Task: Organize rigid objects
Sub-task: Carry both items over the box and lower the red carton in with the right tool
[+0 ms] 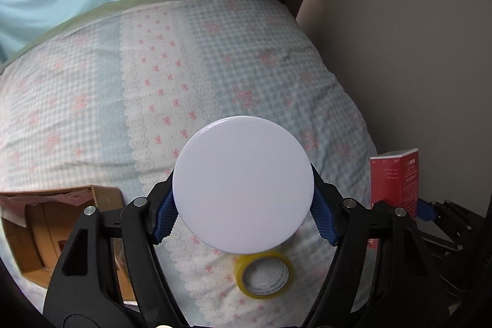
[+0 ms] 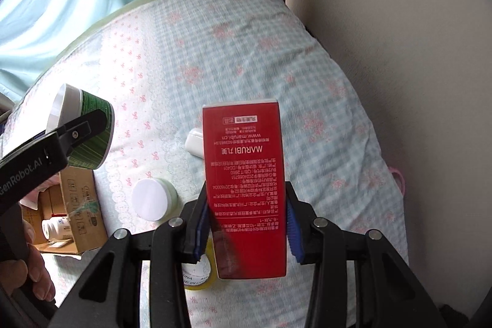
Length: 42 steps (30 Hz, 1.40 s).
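Observation:
My left gripper (image 1: 243, 212) is shut on a round jar with a white lid (image 1: 243, 185) and holds it above the bed. The right wrist view shows that jar from the side, with a green printed wall (image 2: 92, 134), held at the far left. My right gripper (image 2: 246, 223) is shut on a red MARUBI box (image 2: 244, 180), held upright above the bed; it also shows in the left wrist view (image 1: 395, 183) at the right. A yellow tape roll (image 1: 263, 275) lies on the bedcover below both grippers.
An open cardboard box (image 2: 77, 205) with a white bottle (image 2: 55, 226) inside sits at the left of the bed. A second white-lidded jar (image 2: 152, 199) and a small white item (image 2: 193, 142) lie on the checked bedcover (image 2: 307, 82). A wall stands at the right.

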Motion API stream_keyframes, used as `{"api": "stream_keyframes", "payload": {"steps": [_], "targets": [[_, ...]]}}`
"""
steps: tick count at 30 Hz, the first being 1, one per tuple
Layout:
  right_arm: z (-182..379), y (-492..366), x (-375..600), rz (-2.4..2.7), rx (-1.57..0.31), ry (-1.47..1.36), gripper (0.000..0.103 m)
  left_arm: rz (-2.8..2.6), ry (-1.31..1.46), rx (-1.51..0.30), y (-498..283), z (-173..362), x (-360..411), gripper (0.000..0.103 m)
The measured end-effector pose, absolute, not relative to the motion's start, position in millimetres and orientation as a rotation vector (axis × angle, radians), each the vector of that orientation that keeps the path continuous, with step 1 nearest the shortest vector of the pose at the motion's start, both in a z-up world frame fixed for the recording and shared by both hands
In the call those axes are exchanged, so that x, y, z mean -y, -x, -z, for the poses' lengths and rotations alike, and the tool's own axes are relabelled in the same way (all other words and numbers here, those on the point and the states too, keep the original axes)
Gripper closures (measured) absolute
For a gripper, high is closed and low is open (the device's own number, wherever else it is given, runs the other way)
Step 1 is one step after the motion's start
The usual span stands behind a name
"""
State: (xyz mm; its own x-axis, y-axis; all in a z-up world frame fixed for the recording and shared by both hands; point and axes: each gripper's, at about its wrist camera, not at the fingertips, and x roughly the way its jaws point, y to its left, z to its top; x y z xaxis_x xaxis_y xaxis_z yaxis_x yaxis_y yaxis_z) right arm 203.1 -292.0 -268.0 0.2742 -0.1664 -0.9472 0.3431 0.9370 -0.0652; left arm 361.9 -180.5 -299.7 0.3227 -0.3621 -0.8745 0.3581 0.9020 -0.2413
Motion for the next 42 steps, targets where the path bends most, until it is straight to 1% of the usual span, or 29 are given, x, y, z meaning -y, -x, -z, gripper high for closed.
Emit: {"api": "stream_keyframes", "payload": {"steps": [6, 10, 14, 19, 25, 29, 35, 42], "targets": [[201, -184, 242, 0.291, -1.162, -0.112, 0.065, 0.446, 0.021, -1.086, -329, 238, 119, 0.033], [168, -169, 201, 0.247, -1.111, -0.110, 0.065, 0.415, 0.023, -1.045, -306, 206, 66, 0.033], [143, -158, 153, 0.207, -1.077, -0.102, 0.065, 0.369, 0.028, -1.023, -284, 184, 5, 0.034], [127, -153, 90, 0.135, -1.063, -0.108, 0.065, 0.292, 0.069, -1.027, -266, 172, -82, 0.034], [137, -162, 21, 0.064, -1.068, -0.159, 0.065, 0.222, 0.070, -1.044, -261, 179, -171, 0.034], [155, -172, -12, 0.035, -1.100, -0.204, 0.065, 0.197, 0.048, -1.072, -264, 195, -207, 0.034], [190, -196, -51, -0.053, -1.204, -0.212, 0.065, 0.158, 0.082, -1.140, -276, 235, -236, 0.034], [241, -232, -79, -0.156, -1.335, -0.256, 0.065, 0.162, 0.051, -1.238, -286, 282, -235, 0.034]]}}
